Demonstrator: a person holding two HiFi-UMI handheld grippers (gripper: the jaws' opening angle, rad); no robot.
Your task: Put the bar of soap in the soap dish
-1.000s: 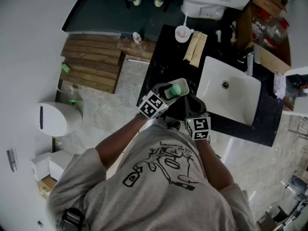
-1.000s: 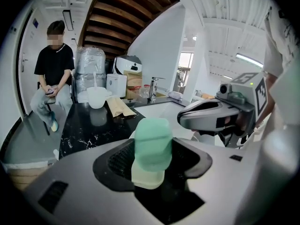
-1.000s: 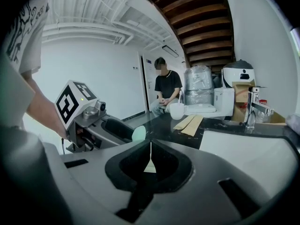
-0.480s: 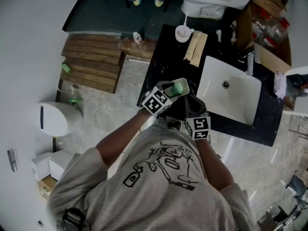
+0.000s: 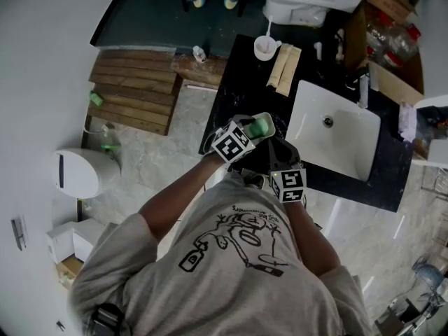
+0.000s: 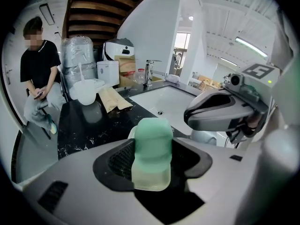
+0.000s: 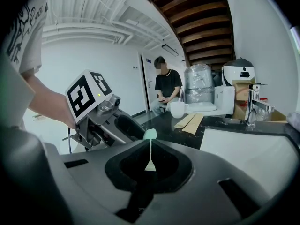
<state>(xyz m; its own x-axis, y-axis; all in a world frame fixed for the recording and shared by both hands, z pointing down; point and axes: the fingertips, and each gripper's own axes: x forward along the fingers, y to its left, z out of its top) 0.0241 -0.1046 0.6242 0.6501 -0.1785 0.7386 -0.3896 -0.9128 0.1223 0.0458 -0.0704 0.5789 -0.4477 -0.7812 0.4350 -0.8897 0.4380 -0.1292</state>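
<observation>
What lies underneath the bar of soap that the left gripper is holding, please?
Only a sliver of the white soap dish shows past the bar of soap, on the black countertop. The dish's inside is hidden by the soap.

- Bar of soap [image 6: 151, 156]: pale green, smooth, faintly translucent, waxy rather than shiny.
- Left gripper [image 6: 152, 146]: matt grey plastic shell, black ribbed pads [image 6: 120, 161] (rubbery-looking).
- Countertop [image 6: 82, 125]: glossy black stone with thin white veins.
- Sink [image 6: 164, 102]: smooth, glossy white basin.
- Faucet [image 6: 149, 71]: bright polished metal.
- Platform [image 5: 133, 93]: brown wooden slats, matt.
- Floor [image 5: 182, 138]: pale grey marbled tile.
- T-shirt [image 5: 238, 271]: soft grey cloth with black print.
</observation>
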